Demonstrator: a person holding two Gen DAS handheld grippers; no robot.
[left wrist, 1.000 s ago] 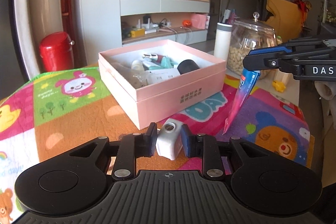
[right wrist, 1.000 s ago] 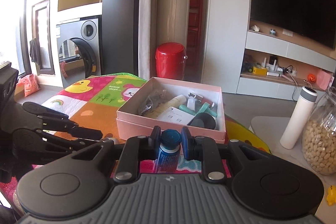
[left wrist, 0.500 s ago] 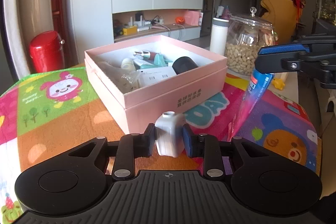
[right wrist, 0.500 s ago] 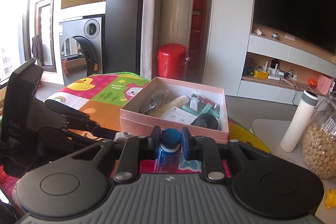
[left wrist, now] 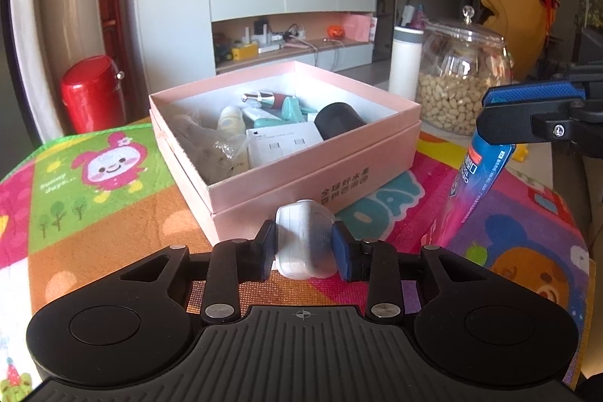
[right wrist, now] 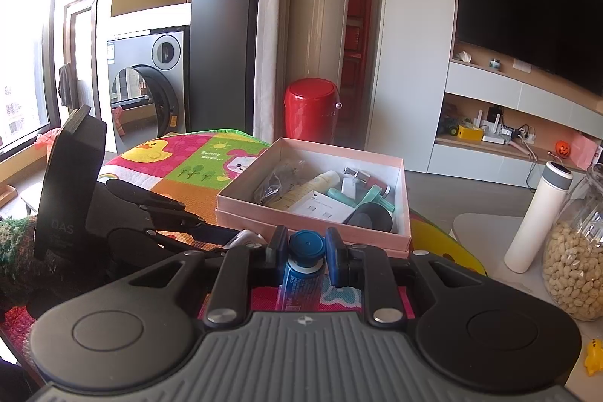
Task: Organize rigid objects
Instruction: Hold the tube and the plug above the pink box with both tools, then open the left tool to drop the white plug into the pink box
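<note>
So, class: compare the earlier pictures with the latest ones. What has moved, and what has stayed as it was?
The white charger turned in the left tongs: its round opening faced the camera, then upward, and is now out of sight. Both tongs rose and drew nearer the pink box. Unchanged: the left tongs stay shut on the charger, the right tongs on the blue tube; the box contents are as before.

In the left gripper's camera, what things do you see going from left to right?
Red round bin → open pink cardboard box → tall white bottle with grey cap → glass jar of peanuts → blue tube held by the right gripper.
</note>
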